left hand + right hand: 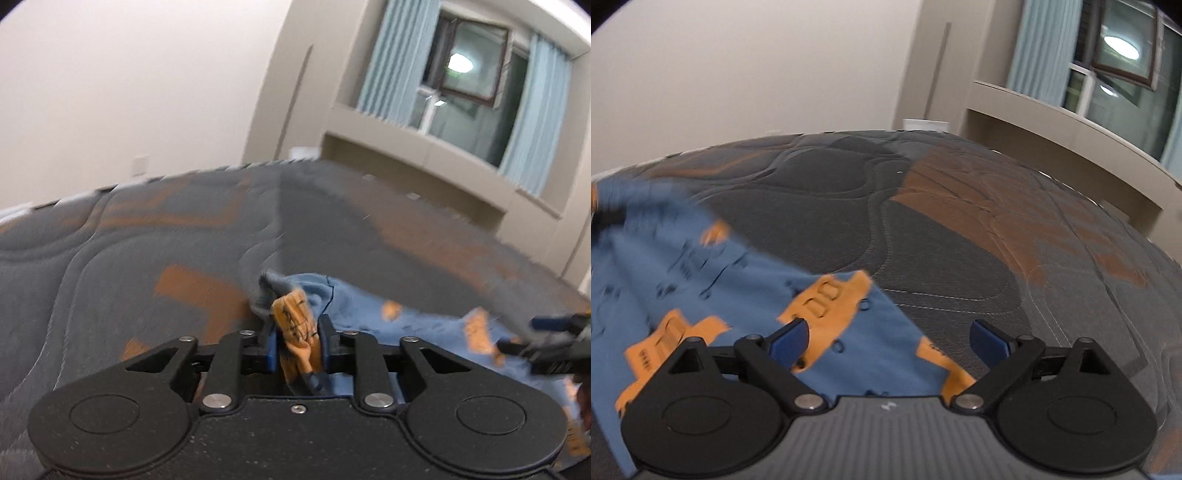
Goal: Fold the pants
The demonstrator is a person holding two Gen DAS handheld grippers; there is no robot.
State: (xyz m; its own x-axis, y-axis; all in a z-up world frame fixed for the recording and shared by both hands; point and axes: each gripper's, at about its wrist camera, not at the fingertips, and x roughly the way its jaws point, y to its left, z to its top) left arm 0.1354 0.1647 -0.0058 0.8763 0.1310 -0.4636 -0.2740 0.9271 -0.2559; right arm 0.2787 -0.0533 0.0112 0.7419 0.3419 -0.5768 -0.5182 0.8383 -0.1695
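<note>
The pants point(731, 273) are blue with orange printed patches and lie on a grey and orange quilted mattress point(923, 221). My left gripper point(297, 338) is shut on a bunched edge of the pants point(369, 306), with an orange patch pinched between its blue pads. My right gripper point(888, 341) is open, its fingers spread just above the right edge of the pants and touching nothing. The right gripper also shows at the right edge of the left wrist view point(554, 339). The view is motion-blurred.
The mattress point(110, 258) fills the foreground in both views. Beyond it are a beige wall point(110, 92), a built-in ledge point(1052, 122) and a window with blue curtains point(472, 74).
</note>
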